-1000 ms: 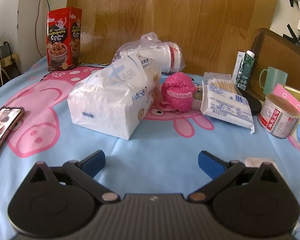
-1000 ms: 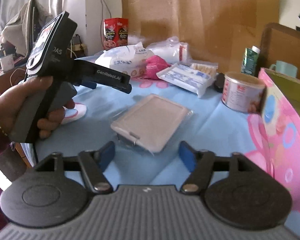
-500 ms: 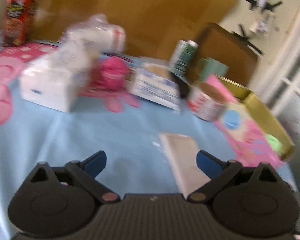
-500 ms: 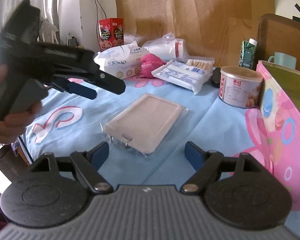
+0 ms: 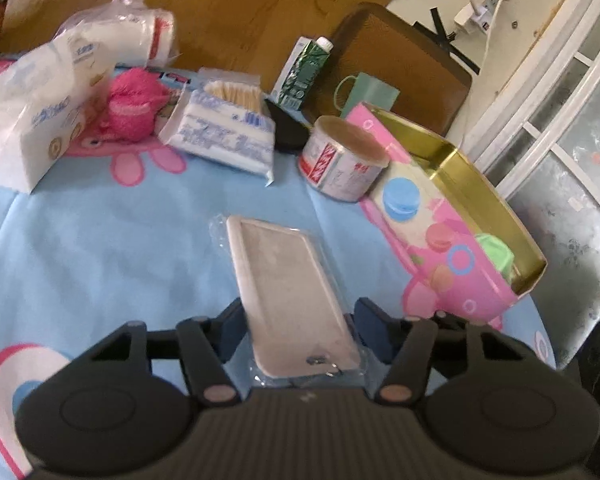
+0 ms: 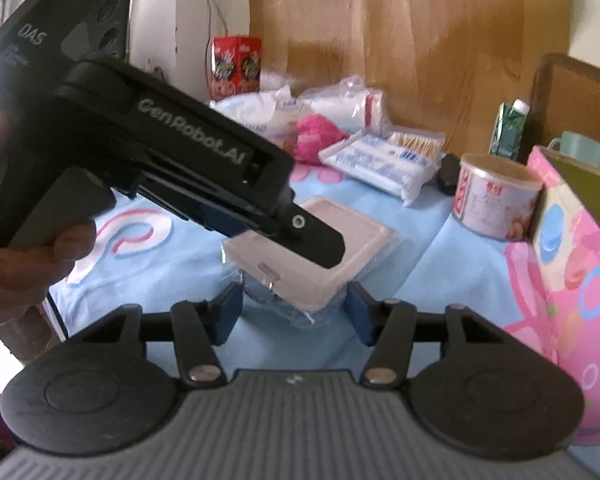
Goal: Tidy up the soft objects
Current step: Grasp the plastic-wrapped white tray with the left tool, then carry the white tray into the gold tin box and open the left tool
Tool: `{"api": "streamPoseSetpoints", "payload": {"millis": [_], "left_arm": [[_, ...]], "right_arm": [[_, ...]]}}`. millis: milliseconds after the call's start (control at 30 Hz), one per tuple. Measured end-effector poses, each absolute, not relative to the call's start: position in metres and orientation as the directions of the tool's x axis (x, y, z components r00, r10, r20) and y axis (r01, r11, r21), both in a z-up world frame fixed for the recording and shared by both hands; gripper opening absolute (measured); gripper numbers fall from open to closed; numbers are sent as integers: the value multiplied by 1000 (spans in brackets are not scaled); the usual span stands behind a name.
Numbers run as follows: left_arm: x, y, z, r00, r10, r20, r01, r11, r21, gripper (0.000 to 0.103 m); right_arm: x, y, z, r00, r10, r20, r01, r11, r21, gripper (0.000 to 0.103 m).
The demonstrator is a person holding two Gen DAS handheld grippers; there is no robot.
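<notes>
Now, by size:
Bedsheet (image 5: 100, 240): blue, cartoon-printed, bears everything.
Pink tin box (image 5: 452, 216): open, right of the pad.
Beige pad in clear wrap (image 5: 284, 280): flat on the sheet; long axis runs from between the left fingers away toward the cotton-swab pack (image 5: 224, 128).
Left gripper (image 5: 296, 328): just closed, clamped on the pad's near end.
Right gripper (image 6: 294, 312): jaws narrowing, apart, flanking the wrap's corner without pressing.
</notes>
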State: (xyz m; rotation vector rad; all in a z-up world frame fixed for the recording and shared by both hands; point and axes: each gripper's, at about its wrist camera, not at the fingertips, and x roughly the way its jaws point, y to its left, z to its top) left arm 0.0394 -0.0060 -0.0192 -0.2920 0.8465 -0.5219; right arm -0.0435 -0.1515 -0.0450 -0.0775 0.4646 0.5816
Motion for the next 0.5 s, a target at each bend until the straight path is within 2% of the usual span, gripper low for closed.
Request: {"api": "streamPoseSetpoints", "payload": {"millis": [167, 333, 500], "left_arm": [[42, -27, 15, 572, -588, -571, 415, 809, -417, 55], [54, -82, 42, 553, -652, -519, 549, 753, -363, 55], [70, -145, 44, 491, -710, -505, 644, 686, -338, 55]], "right_arm": [[-55, -172, -25, 826, 457, -329, -476, 879, 27, 59], [-66, -206, -5, 919, 314, -240, -331, 943, -34, 59], [-66, -251, -4, 953, 186, -237, -194, 981, -11, 59]]}}
